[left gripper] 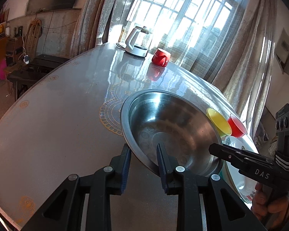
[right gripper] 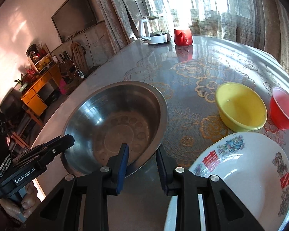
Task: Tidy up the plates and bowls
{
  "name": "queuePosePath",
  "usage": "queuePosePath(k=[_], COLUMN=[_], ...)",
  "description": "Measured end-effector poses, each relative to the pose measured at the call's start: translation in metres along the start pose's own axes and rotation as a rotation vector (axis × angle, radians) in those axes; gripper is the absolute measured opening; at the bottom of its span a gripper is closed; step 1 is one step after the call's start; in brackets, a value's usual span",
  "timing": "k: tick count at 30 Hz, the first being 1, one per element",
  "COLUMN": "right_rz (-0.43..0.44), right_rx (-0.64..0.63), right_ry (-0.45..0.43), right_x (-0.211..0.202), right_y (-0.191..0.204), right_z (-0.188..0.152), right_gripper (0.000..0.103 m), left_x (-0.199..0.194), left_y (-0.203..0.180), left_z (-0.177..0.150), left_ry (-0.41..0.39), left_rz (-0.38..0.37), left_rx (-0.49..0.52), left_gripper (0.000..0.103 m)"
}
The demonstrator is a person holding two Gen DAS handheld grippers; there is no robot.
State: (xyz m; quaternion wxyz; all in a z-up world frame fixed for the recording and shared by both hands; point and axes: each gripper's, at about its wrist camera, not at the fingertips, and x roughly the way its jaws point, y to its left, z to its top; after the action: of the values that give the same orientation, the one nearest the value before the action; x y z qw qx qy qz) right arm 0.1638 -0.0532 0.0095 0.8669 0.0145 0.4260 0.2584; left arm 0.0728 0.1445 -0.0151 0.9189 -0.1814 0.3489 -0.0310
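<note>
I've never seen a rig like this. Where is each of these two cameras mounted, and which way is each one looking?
Left wrist view: sits on the left gripper, looking forward and down along its fingers, which straddle the near rim of the steel basin; the right gripper and the hand holding it show at right.
Right wrist view: sits on the right gripper, astride the basin's opposite rim; the left gripper and some fingers show at left.
Shared: the basin, yellow bowl, red cup, patterned plate, red mug and kettle.

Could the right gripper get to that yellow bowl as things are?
Probably not right away: the right gripper is clamped on the rim of the steel bowl, shared with the left gripper. Once it lets go, the table between it and the yellow bowl looks bare.
</note>
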Motion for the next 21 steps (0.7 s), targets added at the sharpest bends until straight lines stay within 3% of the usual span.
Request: queuePosePath(k=[21], right_rz=[0.054], right_rx=[-0.01], right_ry=[0.017], right_x=[-0.009], right_y=[0.014], right_z=[-0.037], right_gripper=[0.029], left_x=[-0.023], left_y=[0.009], left_z=[-0.035], left_ry=[0.037], left_rz=[0.028], left_rx=[-0.012], left_gripper=[0.027])
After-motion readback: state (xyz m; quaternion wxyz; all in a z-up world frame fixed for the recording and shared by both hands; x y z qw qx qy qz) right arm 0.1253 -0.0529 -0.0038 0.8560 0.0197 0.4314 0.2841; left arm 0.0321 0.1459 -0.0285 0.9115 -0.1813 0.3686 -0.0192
